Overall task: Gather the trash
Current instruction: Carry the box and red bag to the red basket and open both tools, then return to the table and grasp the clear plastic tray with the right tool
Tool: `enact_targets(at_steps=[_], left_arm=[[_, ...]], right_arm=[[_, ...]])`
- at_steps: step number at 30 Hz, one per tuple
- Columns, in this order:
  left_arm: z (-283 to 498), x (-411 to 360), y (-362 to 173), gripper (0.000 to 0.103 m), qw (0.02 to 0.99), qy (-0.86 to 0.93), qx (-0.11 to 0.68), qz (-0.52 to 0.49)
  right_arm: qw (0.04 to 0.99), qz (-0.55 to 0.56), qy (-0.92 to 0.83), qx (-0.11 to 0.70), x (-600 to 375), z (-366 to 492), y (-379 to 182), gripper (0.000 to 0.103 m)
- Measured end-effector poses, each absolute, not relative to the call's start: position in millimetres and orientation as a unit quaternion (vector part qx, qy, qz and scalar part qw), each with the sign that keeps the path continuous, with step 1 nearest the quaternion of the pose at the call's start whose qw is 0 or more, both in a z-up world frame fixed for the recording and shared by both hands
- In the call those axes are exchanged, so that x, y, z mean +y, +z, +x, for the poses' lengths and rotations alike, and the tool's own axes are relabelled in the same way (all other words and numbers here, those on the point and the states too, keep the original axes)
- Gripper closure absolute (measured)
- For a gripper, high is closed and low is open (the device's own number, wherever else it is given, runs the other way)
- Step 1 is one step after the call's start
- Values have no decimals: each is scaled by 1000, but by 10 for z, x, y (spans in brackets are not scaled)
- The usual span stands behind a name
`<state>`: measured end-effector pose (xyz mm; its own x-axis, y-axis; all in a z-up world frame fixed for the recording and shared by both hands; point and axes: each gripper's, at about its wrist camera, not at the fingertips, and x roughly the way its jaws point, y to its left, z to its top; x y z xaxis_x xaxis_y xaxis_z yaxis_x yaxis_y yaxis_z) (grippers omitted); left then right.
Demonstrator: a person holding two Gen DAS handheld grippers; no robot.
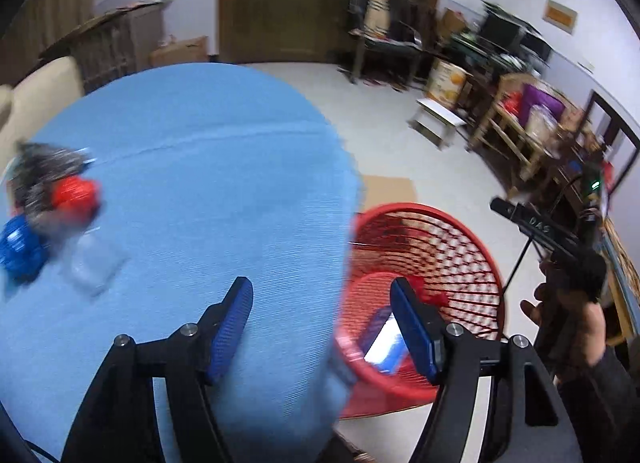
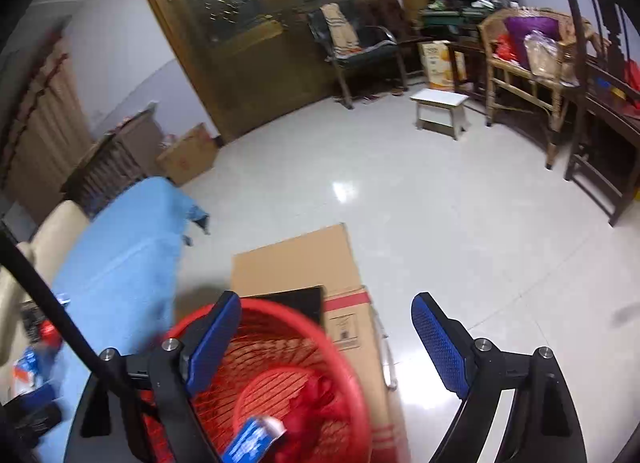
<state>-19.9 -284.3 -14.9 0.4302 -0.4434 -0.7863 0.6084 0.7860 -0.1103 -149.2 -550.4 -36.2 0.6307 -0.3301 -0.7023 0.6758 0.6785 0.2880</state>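
So, scanning from the left of my left wrist view, the remaining trash (image 1: 44,207) sits bunched at the far left edge of the blue-covered worktop (image 1: 208,167): a dark crumpled wrapper on top, a red piece (image 1: 76,195) just beside it, a blue piece (image 1: 18,245) nearer me, and what looks like a clear plastic bit (image 1: 94,265) touching the group on its right. It is blurred, so I cannot tell any one piece's long axis. That cluster lies up and well to the left of my left claw (image 1: 322,327), whose jaws stand apart with nothing between them; it hangs over the worktop's right edge, one finger above the cloth and the other above the bin. My left hand is plainly the nearer one, so I judge the next reach is a sweep leftward across the worktop. Further right, the red mesh basket (image 1: 460,231) stands on the floor, tight against the worktop's side, and it already holds a blue-and-white packet (image 1: 384,339) and a crumpled red scrap (image 1: 434,297). In the right wrist view, my right claw (image 2: 326,337) is spread wide and empty, its left finger over the basket rim and its right finger over bare floor tile, with a flattened cardboard box (image 2: 304,259) lying just behind the basket.
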Motion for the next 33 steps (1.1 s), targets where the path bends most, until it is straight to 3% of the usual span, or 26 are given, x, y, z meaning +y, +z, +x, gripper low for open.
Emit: enact_targets(at_steps=[8, 18, 26, 33], left_arm=[[99, -1654, -229, 29, 871, -200, 448, 6], [198, -838, -314, 29, 885, -137, 439, -70], [271, -434, -371, 29, 888, -106, 437, -102], [249, -180, -400, 28, 892, -85, 428, -116]], right_arm=[[841, 281, -292, 360, -5425, -1136, -812, 14], [835, 245, -279, 406, -4899, -1023, -943, 14], [870, 179, -284, 360, -4504, -1162, -213, 14], [936, 33, -71, 345, -3031, -498, 366, 5]])
